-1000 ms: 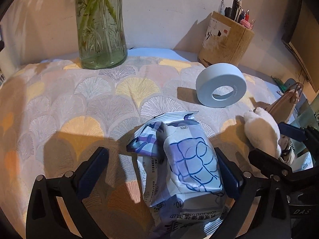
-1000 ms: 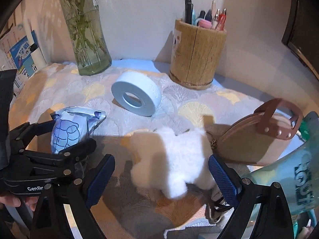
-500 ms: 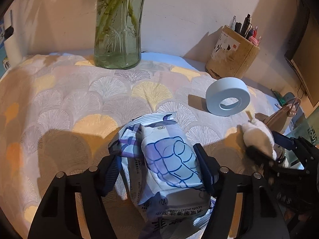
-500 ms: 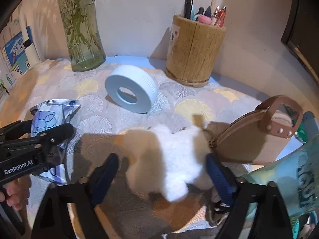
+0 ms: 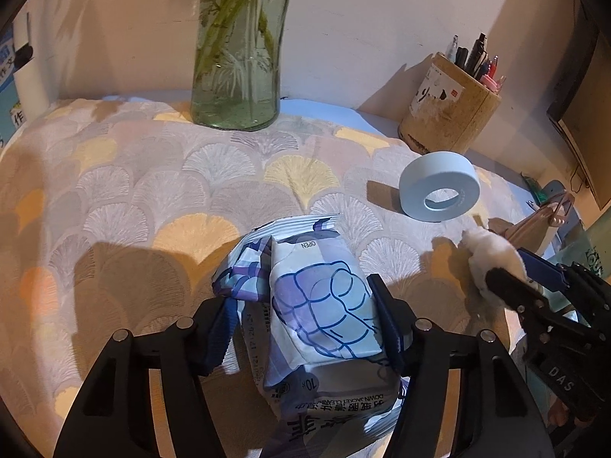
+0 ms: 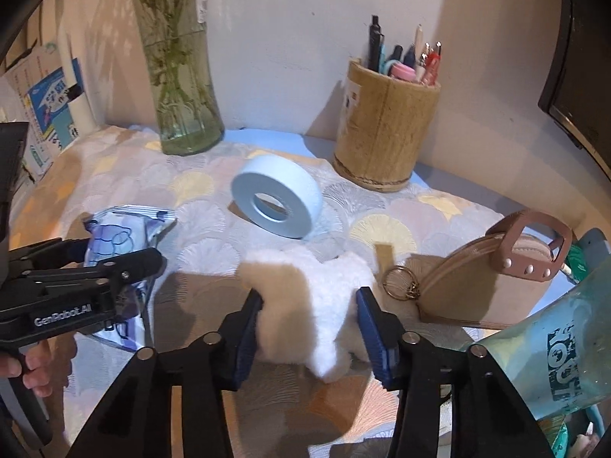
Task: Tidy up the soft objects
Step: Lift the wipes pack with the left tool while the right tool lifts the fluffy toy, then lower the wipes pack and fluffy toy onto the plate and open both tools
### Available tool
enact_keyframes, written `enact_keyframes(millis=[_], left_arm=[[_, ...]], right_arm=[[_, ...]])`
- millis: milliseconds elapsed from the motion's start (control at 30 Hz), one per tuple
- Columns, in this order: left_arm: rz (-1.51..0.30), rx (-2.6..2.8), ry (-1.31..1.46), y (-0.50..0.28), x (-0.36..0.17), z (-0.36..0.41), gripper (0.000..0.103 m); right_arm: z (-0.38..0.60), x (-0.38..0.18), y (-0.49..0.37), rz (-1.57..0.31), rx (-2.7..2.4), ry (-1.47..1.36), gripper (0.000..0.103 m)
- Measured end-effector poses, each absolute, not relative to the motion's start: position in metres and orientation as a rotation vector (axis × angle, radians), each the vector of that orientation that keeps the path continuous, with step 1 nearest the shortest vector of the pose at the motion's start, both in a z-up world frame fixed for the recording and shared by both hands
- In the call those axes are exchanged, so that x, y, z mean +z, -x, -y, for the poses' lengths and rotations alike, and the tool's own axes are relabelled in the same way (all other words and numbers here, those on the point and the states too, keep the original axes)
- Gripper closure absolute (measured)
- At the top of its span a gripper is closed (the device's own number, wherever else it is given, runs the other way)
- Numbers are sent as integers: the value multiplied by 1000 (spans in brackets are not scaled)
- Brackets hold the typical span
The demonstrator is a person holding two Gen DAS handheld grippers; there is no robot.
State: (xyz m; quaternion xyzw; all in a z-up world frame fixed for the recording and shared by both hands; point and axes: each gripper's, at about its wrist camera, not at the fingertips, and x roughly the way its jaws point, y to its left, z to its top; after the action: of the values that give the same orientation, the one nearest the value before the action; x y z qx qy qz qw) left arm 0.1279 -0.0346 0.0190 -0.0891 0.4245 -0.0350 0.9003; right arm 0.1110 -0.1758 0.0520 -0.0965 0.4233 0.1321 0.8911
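1. Left wrist view: the left hand-held gripper (image 5: 301, 324) has just been closing its jaws onto a blue-and-white wipes pack (image 5: 317, 305), and both blue pads now press its sides — a second ago they stood wide of it. The pack lies crumpled on the patterned cloth (image 5: 152, 191) covering the bench. Behind it stand a glass vase (image 5: 236, 57), a pale blue tape roll (image 5: 439, 187) and a pen pot (image 5: 450, 114).

2. At that view's right edge the right hand-held gripper (image 5: 508, 271) shows from the side, pinching a white fluffy toy (image 5: 485, 252); how far the pads sink in cannot be told here.

3. Right wrist view: the right hand-held gripper (image 6: 309, 316) has also just been closing, and its pads now squeeze the white fluffy toy (image 6: 309, 290) from both sides. The toy rests on the cloth (image 6: 382, 229), near the front edge.

4. Only this view shows a tan round purse (image 6: 488, 282) with a key ring, just beside the toy, and fingers (image 6: 34, 366) under the left hand-held gripper (image 6: 118, 252).

5. Judgement: both soft things look gripped — lifting seems next.
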Motion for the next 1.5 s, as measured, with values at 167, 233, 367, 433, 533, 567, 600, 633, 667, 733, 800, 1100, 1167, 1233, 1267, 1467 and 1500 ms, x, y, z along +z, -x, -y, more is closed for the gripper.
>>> enact_keyframes(millis=[167, 233, 367, 433, 533, 567, 600, 633, 667, 733, 800, 1100, 1167, 1233, 1267, 1467, 1500], left_arm=[[-884, -51, 172, -121, 23, 31, 41], [-880, -51, 172, -116, 26, 29, 41], [-856, -62, 156, -99, 37, 28, 41], [-842, -73, 139, -89, 44, 31, 41], [-835, -86, 140, -75, 56, 33, 41], [-834, -93, 152, -72, 59, 33, 41], [-822, -109, 166, -69, 67, 35, 41], [-789, -132, 165, -65, 80, 40, 41], [-769, -145, 157, -64, 88, 43, 41], [-699, -192, 126, -58, 114, 60, 41], [-641, -247, 115, -53, 135, 76, 41], [-409, -583, -38, -10, 225, 187, 41], [-390, -666, -57, -3, 236, 220, 41], [-392, -735, -80, 1, 237, 249, 40], [-399, -760, -100, 3, 235, 264, 40], [-527, -858, -201, 2, 200, 349, 40], [-537, -876, -211, 2, 197, 358, 40]], right_arm=[[174, 58, -102, -874, 287, 185, 64], [174, 62, -97, -874, 300, 167, 67], [170, 76, -79, -837, 321, 170, 70], [167, 85, -68, -809, 329, 185, 70], [162, 96, -54, -777, 358, 204, 72], [160, 103, -46, -756, 366, 214, 72], [160, 106, -42, -744, 370, 218, 73], [160, 114, -34, -719, 375, 221, 73], [160, 122, -29, -696, 379, 221, 73], [165, 136, -17, -649, 386, 215, 73], [174, 159, 0, -566, 385, 200, 73], [252, 234, 74, -351, 106, 220, 73], [275, 239, 86, -352, 13, 220, 73], [297, 239, 95, -365, -72, 222, 73], [312, 237, 99, -380, -122, 218, 73], [384, 227, 114, -478, -301, 149, 73], [393, 225, 116, -483, -316, 143, 73]])
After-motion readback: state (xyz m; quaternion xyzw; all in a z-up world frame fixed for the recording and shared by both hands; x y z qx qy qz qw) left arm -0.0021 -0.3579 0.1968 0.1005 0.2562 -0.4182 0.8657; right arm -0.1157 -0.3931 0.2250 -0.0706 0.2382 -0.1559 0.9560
